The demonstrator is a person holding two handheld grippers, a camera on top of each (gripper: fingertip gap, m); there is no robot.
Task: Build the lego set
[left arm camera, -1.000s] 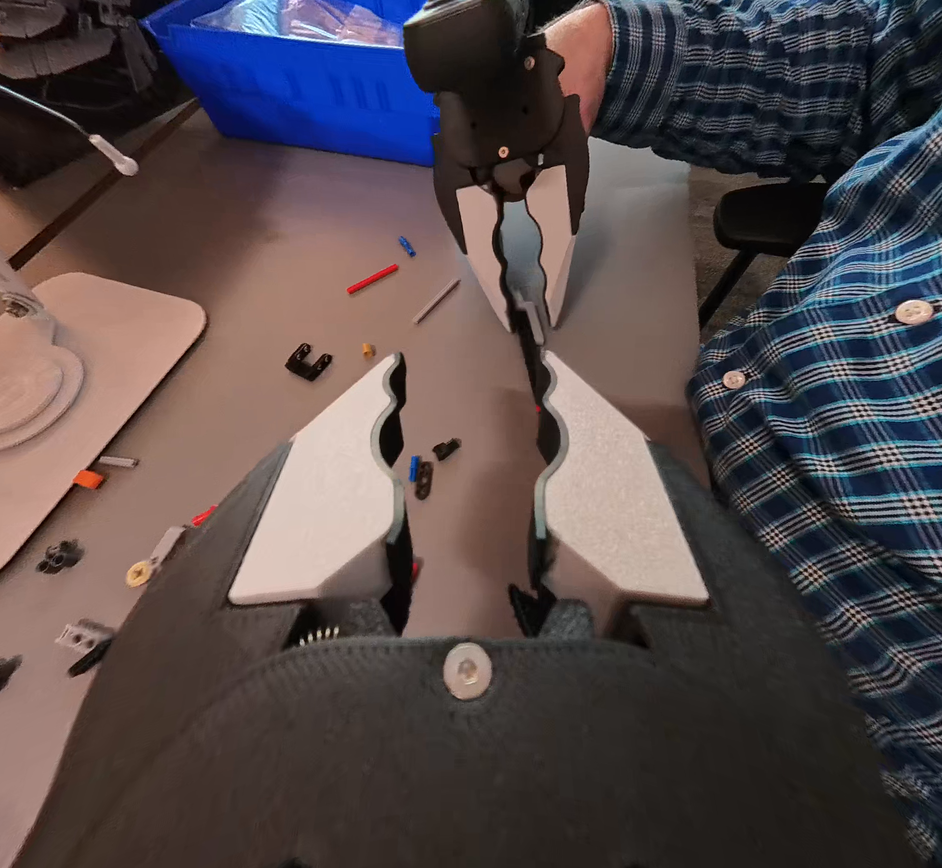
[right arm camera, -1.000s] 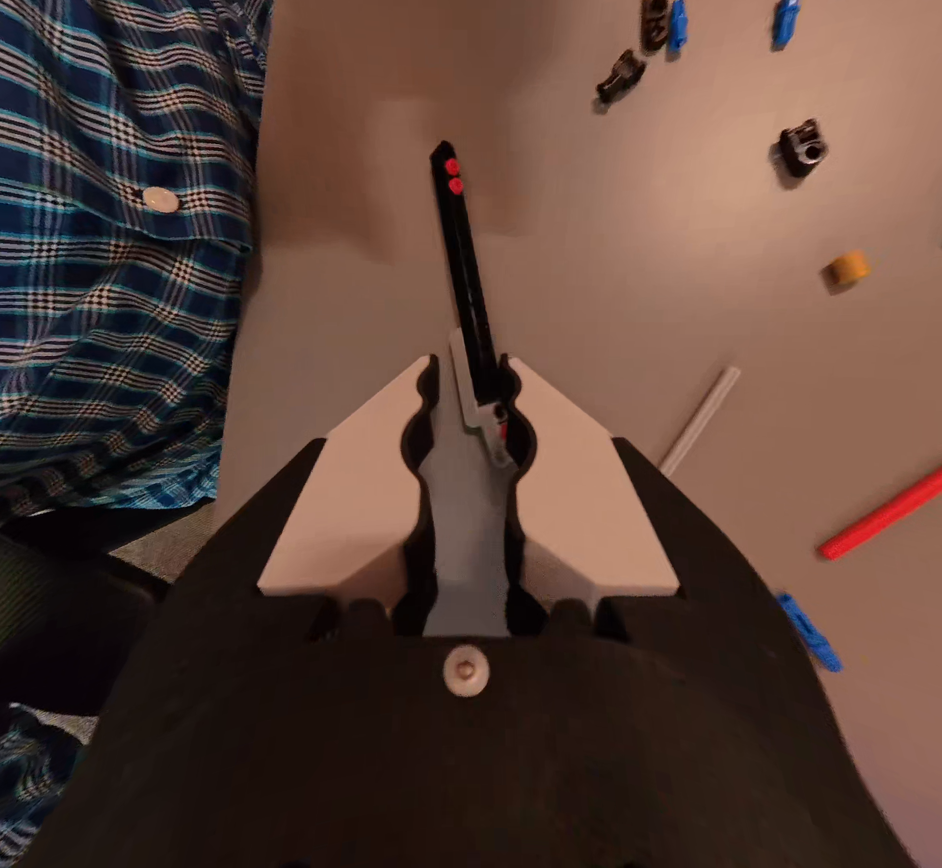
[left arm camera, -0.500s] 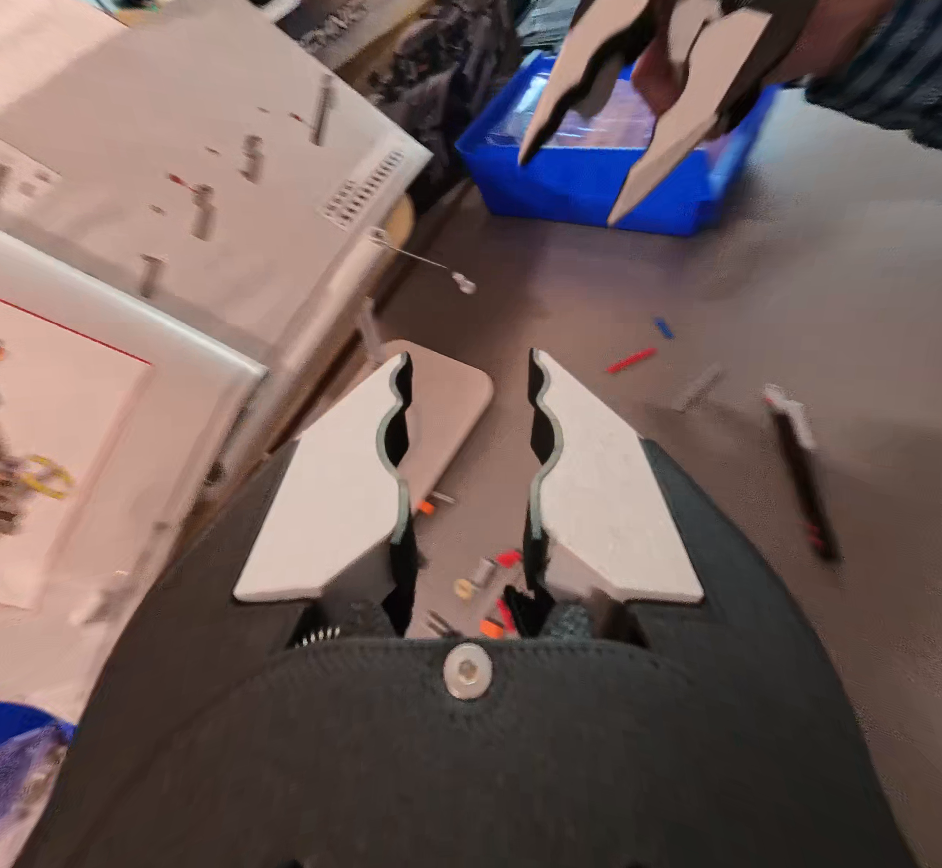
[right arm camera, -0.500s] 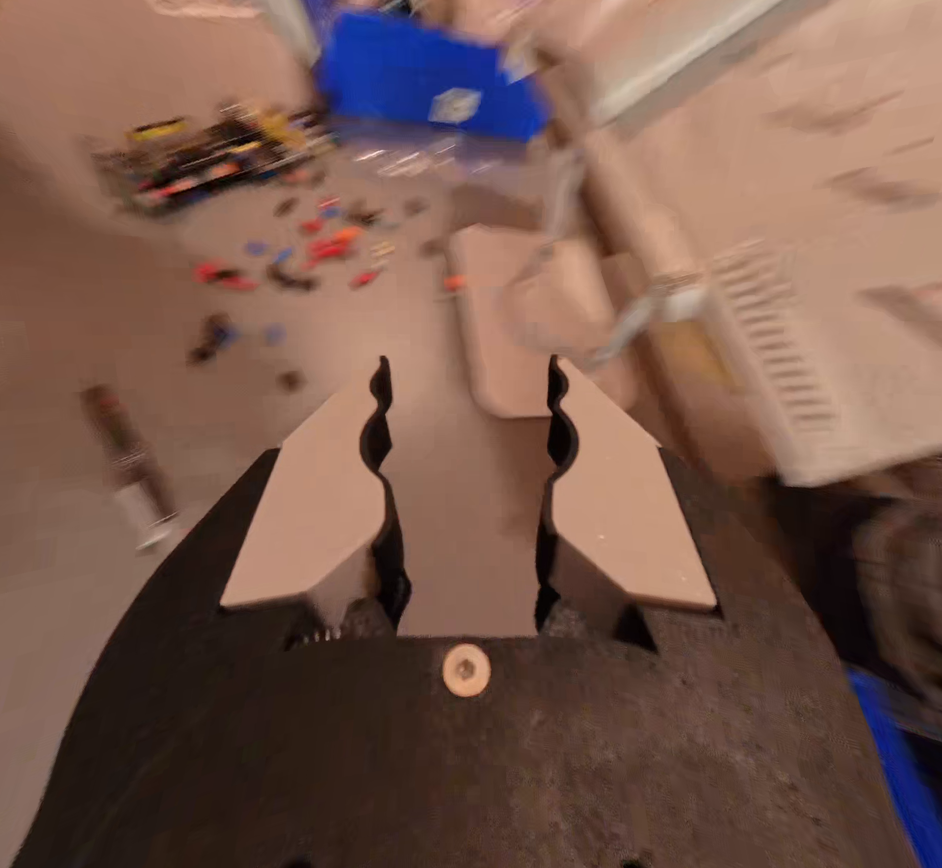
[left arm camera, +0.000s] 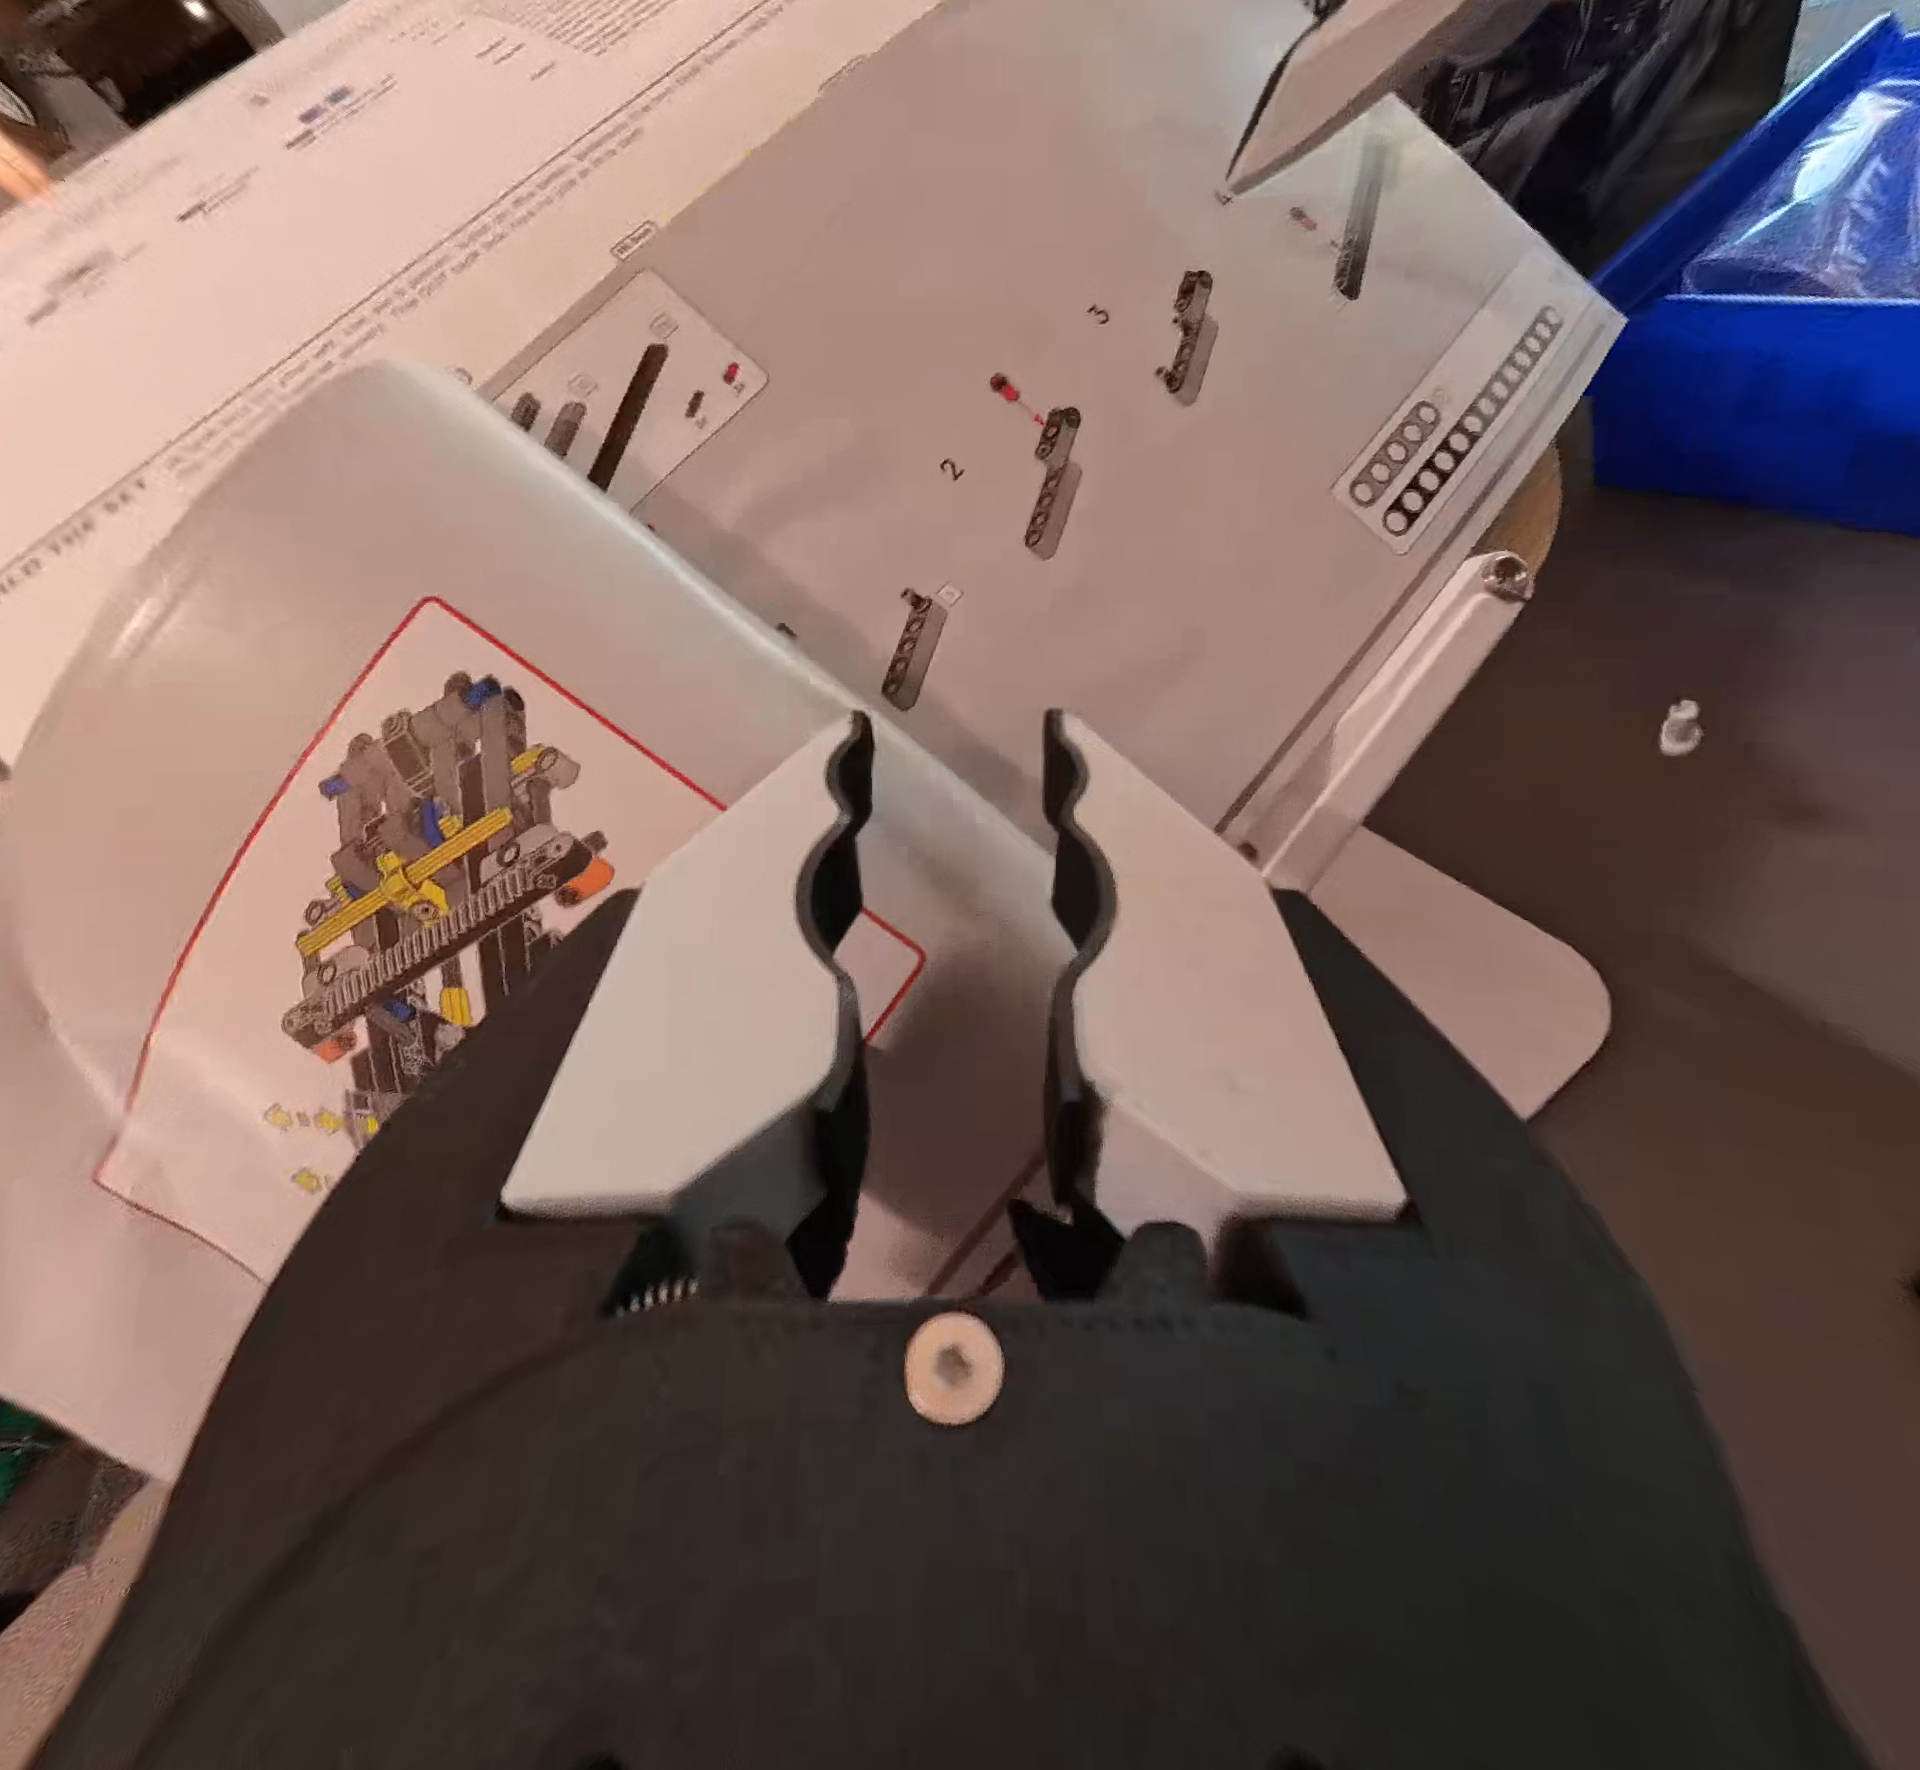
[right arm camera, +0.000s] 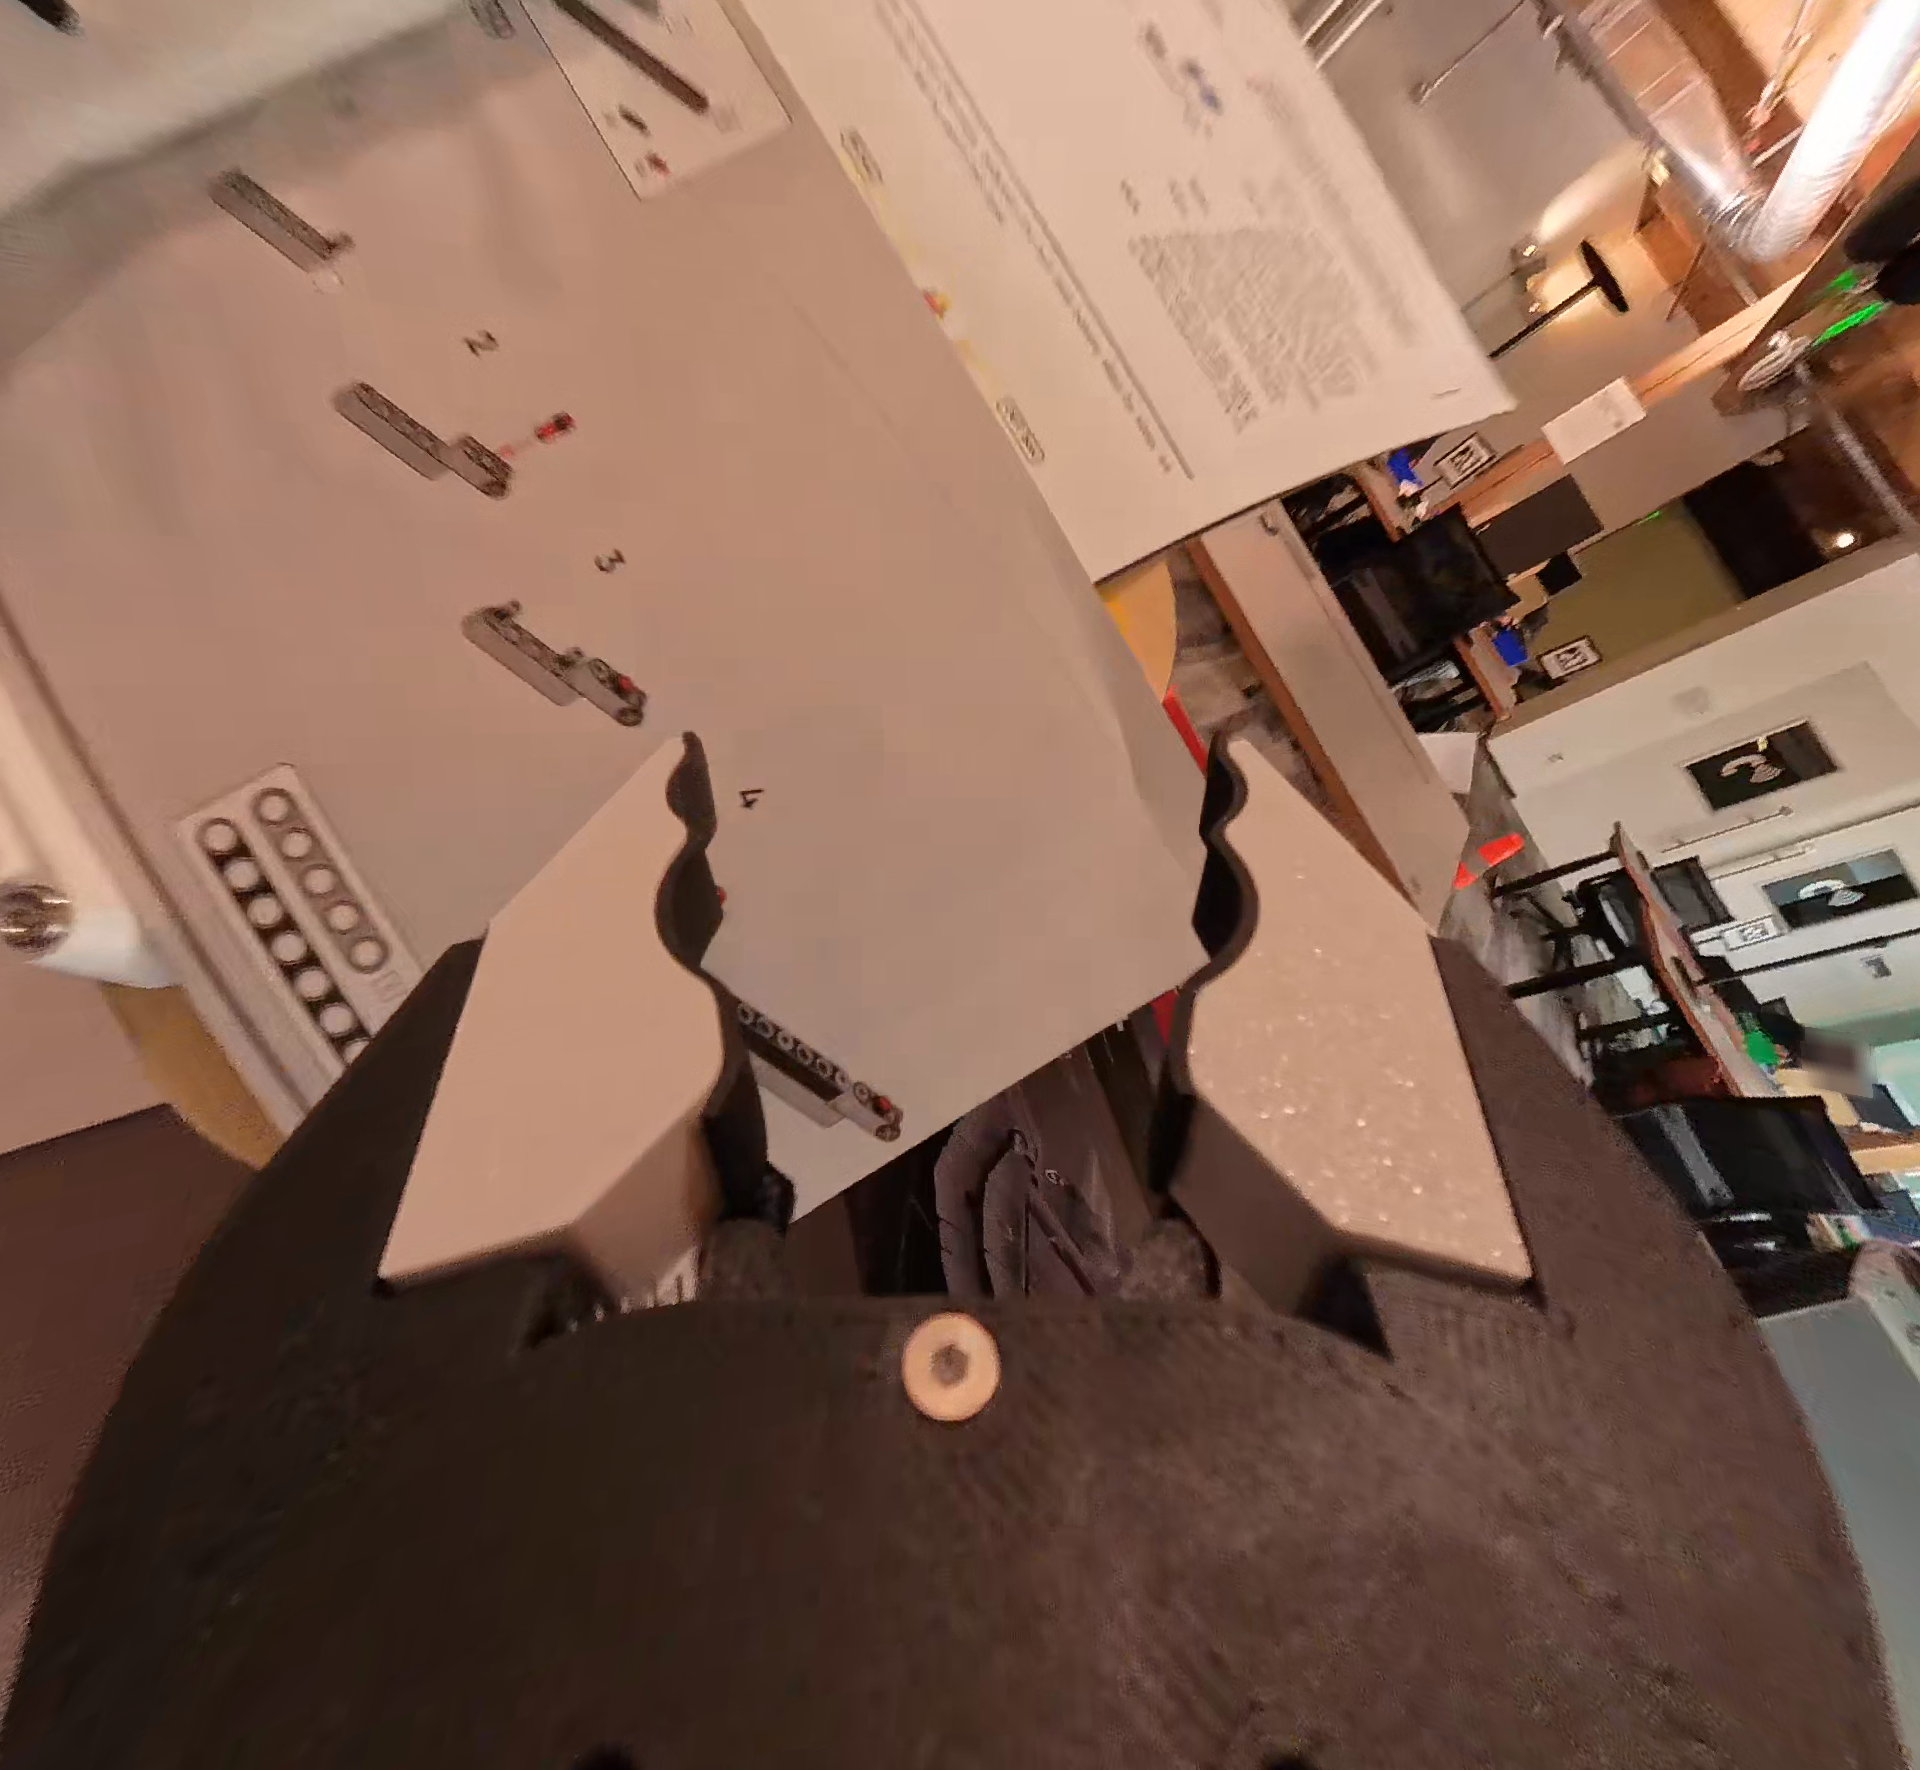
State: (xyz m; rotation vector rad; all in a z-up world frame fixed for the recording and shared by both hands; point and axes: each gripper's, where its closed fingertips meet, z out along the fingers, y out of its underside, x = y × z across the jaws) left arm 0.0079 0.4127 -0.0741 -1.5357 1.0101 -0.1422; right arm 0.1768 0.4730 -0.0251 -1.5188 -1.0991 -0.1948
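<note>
Pale grey instruction sheet [left arm camera: 1039, 193] up front, dotted with black and grey beam drawings and tiny red pins. A white page [left arm camera: 260, 785] below it carries a red outline around a yellow, grey, blue and orange model picture. The left hand-held gripper [left arm camera: 951, 754] shows light grey fingers on a black body; the right hand-held gripper [right arm camera: 951, 764] is the same. Bright blue bin [left arm camera: 1766, 349] sits on the dark brown-grey desk [left arm camera: 1714, 889].

Lego instruction sheet [left arm camera: 1039, 266] propped upright on a stand, curled page [left arm camera: 416, 733] showing the finished model
</note>
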